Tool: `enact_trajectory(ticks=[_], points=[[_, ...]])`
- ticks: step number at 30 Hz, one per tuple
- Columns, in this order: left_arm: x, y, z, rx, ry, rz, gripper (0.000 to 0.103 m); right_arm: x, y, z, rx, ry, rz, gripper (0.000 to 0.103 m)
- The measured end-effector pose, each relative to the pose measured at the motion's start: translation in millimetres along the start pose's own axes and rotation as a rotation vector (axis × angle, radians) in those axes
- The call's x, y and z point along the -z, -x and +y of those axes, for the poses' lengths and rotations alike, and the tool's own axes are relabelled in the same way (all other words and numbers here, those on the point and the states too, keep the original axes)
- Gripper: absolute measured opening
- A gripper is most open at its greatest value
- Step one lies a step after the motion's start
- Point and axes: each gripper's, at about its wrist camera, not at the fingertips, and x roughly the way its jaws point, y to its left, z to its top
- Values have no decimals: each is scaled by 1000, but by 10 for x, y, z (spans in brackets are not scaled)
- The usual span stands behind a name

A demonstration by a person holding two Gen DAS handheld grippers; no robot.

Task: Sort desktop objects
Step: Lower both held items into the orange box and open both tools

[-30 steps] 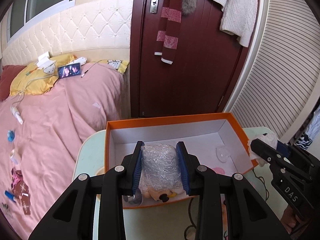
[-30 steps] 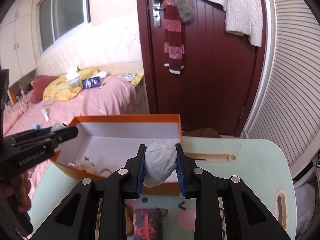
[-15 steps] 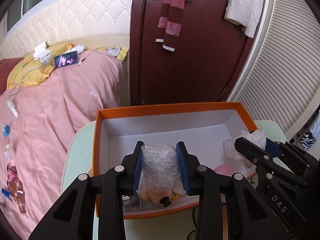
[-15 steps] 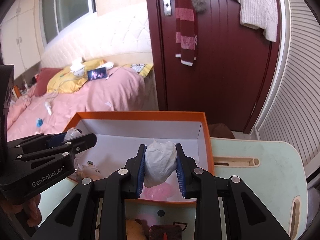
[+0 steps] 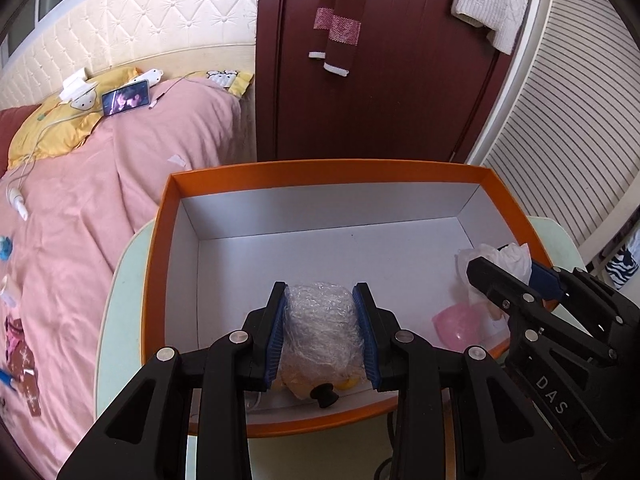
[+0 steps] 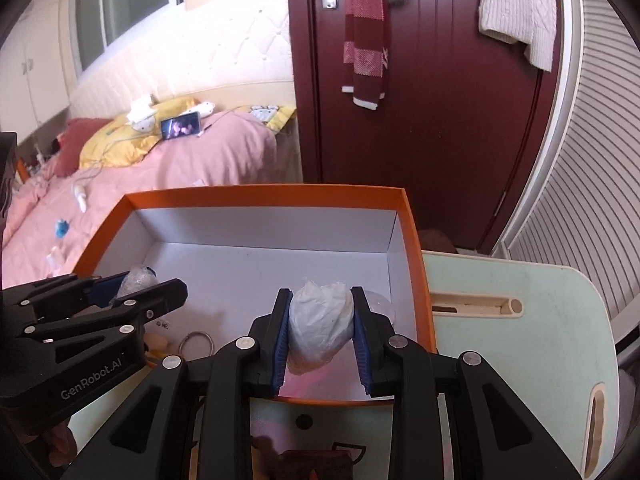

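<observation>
Crinkled clear plastic wrap, bunched into a shiny ball (image 5: 320, 320), is sitting squeezed between the blue pads of the left gripper (image 5: 320, 334), whose fingers are closing tight on both its sides above the near end of the orange box (image 5: 320, 168). A second bundle, a wad of white tissue (image 6: 321, 322) with soft folds and a pointed lower end, is being pinched the same way by the right gripper (image 6: 321, 336), hanging over the box's near right corner. So two grippers are each carrying one bundle, and both are reaching into the single box, which is orange outside and white inside and is resting on the pale green worktop (image 6: 520, 320). On the box floor a pink translucent dome (image 5: 454, 326), a metal ring (image 6: 195, 342) and a small peach-coloured figure (image 6: 156, 340) are lying, one of each that I can make out. Behind the worktop a bed with a pink cover (image 5: 100, 200) is standing next to a dark red door (image 5: 380, 80), where one striped scarf (image 5: 340, 12) is hanging.
</observation>
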Motion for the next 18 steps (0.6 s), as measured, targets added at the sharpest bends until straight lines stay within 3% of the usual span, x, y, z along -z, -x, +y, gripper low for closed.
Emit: enact_trajectory(ticks=[8,11,15,17,18], points=[[-2,-10,-1,3,3,-1,38,13,10,-2,0,3,-9,27],[-7,2,-23,12,5,6,46,5,34,21,6,15,-17,46],[-12,167,-10,5,32,-30,50,-8,68,4,-20,-7,-10,53],[-14,295,20,-17,45,-70,77,-18,151,-34,-11,-22,-37,59],[-6,359,51,-16,55,-94,83,-22,206,-59,-5,-31,-57,62]])
